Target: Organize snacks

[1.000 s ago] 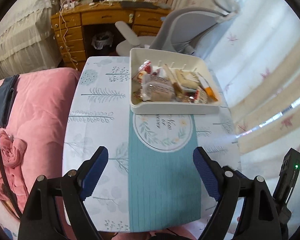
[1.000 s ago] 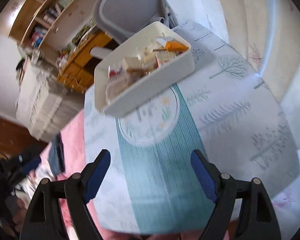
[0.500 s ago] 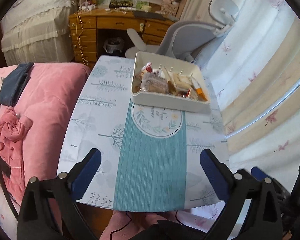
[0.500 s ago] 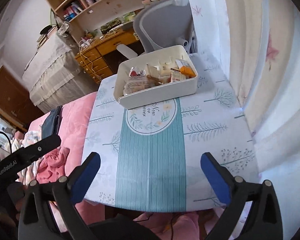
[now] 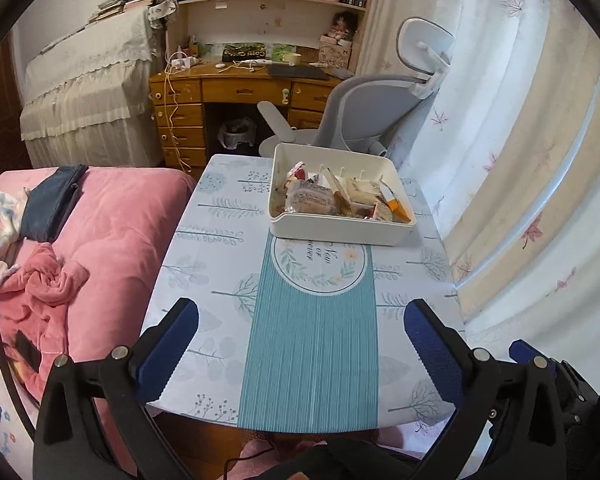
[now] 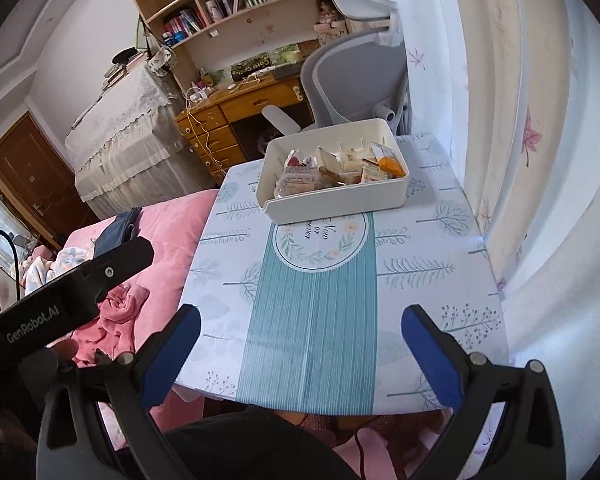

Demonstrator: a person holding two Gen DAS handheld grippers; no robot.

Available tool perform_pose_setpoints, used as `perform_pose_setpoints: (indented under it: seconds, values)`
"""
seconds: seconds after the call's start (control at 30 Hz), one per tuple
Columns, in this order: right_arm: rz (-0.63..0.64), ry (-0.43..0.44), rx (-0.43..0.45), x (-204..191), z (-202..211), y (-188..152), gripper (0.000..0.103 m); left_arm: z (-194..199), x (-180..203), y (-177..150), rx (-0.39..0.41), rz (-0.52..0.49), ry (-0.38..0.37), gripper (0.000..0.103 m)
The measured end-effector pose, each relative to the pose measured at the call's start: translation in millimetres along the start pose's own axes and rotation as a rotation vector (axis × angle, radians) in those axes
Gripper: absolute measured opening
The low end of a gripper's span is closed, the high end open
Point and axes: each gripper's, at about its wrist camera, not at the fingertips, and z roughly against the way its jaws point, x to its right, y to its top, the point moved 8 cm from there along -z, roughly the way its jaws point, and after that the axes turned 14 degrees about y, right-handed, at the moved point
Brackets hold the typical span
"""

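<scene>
The left gripper (image 5: 300, 336) hangs over the near edge of the table (image 5: 220, 248), its blue-padded fingers (image 5: 168, 348) spread wide with nothing between them. The right gripper (image 6: 300, 340) sits likewise at the near edge, jaws wide apart and empty.

The snacks (image 5: 336, 198) lie heaped in a white bin (image 5: 340, 232) at the far end of the table, on the far edge of the teal runner (image 5: 312, 340). The bin is well apart from both grippers, straight ahead of each and slightly right of centre in the left wrist view. From the right wrist view the bin (image 6: 332, 200) lies far and about centre, with an orange packet (image 6: 392, 164) at its right end.

A pink bed (image 5: 100, 232) lies left of the table, a grey chair (image 5: 364, 116) beyond the bin, and a curtain (image 5: 520, 160) on the right.
</scene>
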Motion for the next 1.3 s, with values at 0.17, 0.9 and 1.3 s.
perform_pose_setpoints:
  seconds: [0.17,0.9,1.3]
  values:
    - [-0.001,-0.023,0.004,0,-4,0,0.103,1,-2,-3,0.001,-0.004,0.007,0.102]
    - [-0.011,-0.039,-0.056,-2,-9,-16,0.103,-14,0,-24,-0.088,-0.021,0.001,0.102]
    - [-0.033,-0.048,-0.082,8,-20,-11,0.103,-20,3,-18,-0.084,-0.037,0.033,0.102]
